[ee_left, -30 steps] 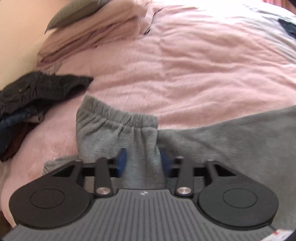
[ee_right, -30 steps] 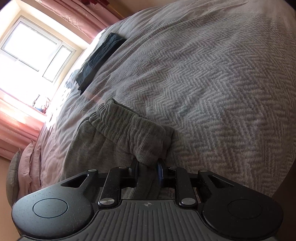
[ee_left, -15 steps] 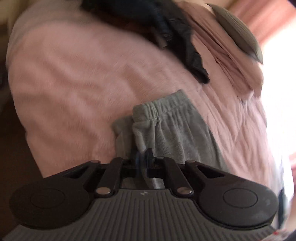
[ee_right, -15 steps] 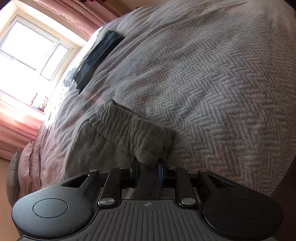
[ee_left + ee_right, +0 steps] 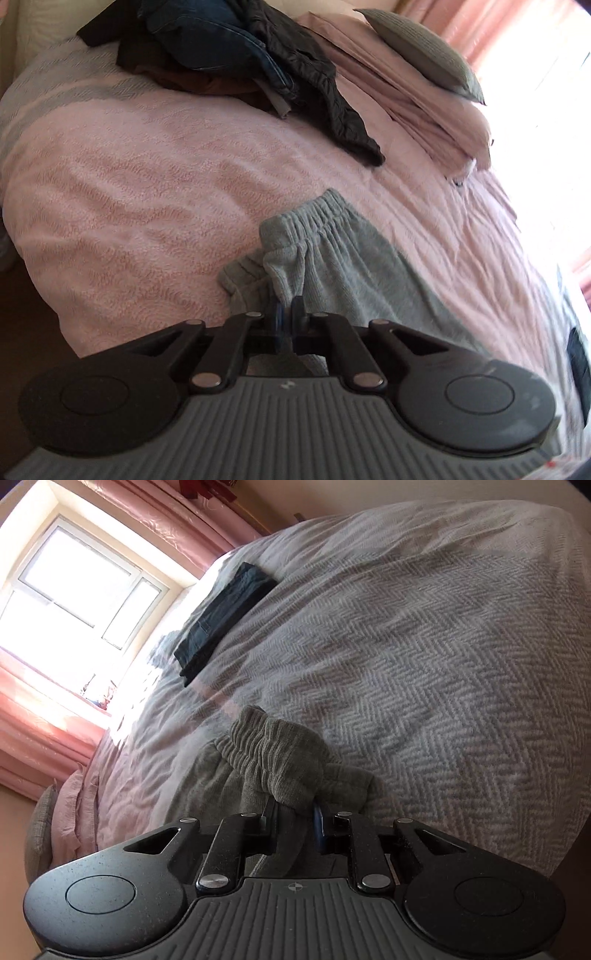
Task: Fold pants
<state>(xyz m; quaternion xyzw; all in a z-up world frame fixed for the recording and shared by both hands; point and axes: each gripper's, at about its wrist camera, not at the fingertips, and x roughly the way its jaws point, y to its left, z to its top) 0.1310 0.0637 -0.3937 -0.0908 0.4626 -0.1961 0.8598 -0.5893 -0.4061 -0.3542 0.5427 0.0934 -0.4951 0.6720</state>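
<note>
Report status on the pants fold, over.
Left gripper shut on grey pants. Right gripper shut on the pants' other end. Pile of dark clothes on bed, clear of pants.

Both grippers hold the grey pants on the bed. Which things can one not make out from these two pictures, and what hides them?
- Grey pants, left wrist view: the near part lies behind the left gripper.
- Grey pants, right wrist view: the right gripper covers the cloth between its jaws.
- Pile of dark clothes, left wrist view: the top edge cuts it off.
- Small things on the windowsill, right wrist view: too small and lost in glare.
</note>
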